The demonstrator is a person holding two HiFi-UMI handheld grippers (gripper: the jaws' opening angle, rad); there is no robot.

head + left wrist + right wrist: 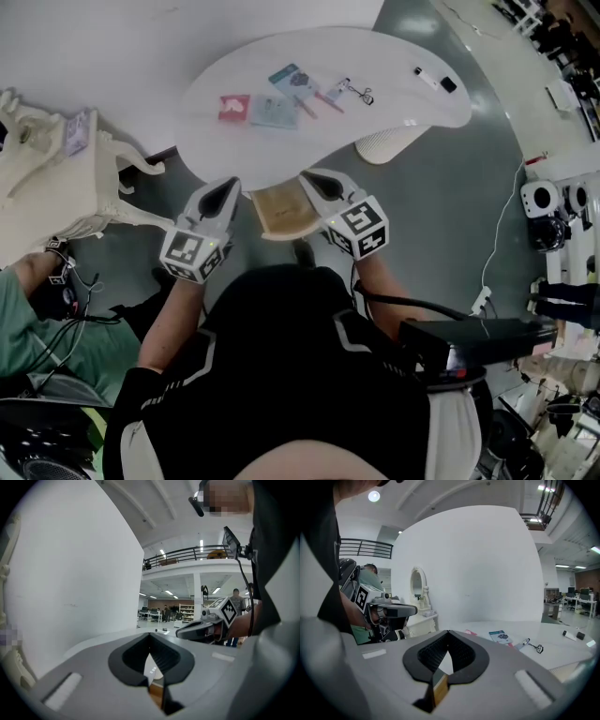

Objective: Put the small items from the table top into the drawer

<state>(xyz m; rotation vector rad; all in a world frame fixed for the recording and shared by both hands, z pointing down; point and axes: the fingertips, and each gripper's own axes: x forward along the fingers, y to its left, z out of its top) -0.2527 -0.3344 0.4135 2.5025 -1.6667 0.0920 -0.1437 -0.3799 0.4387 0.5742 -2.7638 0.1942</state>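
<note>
Head view, risks first, all judged rather than seen: could skid the red card (233, 107) or blue card (273, 112) across the glossy table (412, 112) instead of lifting it, with so little edge to pinch. Could roll the pen (334, 92) or marker (427, 77) off the rim with a sideways nudge. Could lose the small clip (363, 94) out of wide pads. Might also drop short of the drawer (281, 214), showing only partly from under the near table edge, or knock one gripper against the other, both crowded just above it. Pose: left gripper (223, 192) held low at the drawer's left, right gripper (317, 180) at its right, both pointing forward toward the table, forearms drawn in close to the body. Left gripper view: jaws pressed together at the tips, gripping nothing. Right gripper view: same, tips together, nothing held. Items on the table top, well apart from both grippers: cards, booklet (292, 78), pen and clip clustered mid-table, marker and a small black piece (448, 84) off to the right. Drawer pulled out, wooden floor showing; cannot tell whether anything lies inside.
</note>
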